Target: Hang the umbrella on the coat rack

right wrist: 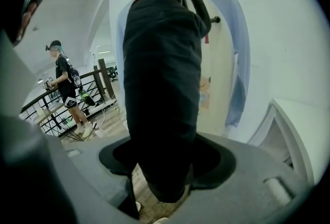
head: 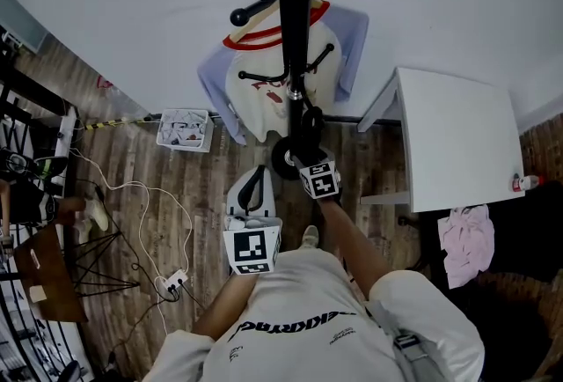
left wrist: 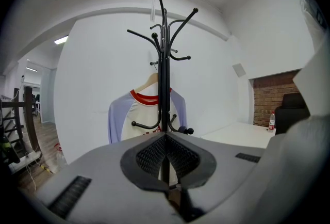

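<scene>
The black coat rack [head: 302, 19] stands against the white wall, with a white and lilac T-shirt [head: 255, 81] hanging on it. My right gripper [head: 310, 156] is shut on a folded black umbrella [head: 308, 127] and holds it right at the rack's pole. In the right gripper view the umbrella [right wrist: 162, 89] fills the space between the jaws of the right gripper [right wrist: 165, 166]. Its strap loop [right wrist: 202, 9] reaches up beside a hook. My left gripper [head: 252, 182] is lower left of it, shut and holding nothing. The left gripper [left wrist: 166, 150] faces the rack [left wrist: 164, 78].
A white table [head: 457, 134] stands to the right of the rack. On the floor are a white basket [head: 184, 128] by the wall, a power strip with cables [head: 171, 282] and a pink cloth [head: 466, 239]. A person [right wrist: 67, 83] stands by railings at the far left.
</scene>
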Available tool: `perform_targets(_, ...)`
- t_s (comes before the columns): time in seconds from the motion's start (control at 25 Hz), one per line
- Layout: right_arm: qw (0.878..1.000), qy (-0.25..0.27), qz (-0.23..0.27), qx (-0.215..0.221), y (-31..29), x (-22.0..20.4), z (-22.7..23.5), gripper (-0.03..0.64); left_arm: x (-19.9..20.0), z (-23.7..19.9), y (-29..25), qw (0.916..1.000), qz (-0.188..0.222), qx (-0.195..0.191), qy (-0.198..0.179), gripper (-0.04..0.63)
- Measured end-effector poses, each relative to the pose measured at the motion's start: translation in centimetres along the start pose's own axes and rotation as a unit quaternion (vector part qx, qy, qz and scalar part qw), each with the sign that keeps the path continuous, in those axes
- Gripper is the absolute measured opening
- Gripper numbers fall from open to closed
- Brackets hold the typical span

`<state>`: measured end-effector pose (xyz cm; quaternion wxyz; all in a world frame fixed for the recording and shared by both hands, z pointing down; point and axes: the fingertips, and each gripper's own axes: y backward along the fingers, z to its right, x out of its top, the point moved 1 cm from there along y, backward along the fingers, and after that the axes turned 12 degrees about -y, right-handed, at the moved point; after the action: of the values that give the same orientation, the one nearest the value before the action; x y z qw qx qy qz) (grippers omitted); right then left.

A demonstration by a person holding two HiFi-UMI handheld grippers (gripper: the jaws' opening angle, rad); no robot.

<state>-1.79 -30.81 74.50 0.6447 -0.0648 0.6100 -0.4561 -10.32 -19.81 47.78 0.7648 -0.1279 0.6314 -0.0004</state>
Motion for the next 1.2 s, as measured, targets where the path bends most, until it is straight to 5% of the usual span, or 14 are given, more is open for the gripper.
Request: perform_targets(1.2,0.999,-0.017,0.047,-0.002,1.6,2.4,0.4,0.296,0.7,0.8,1.5,0.9997,0.018,-0.011,-0.008,-0.003)
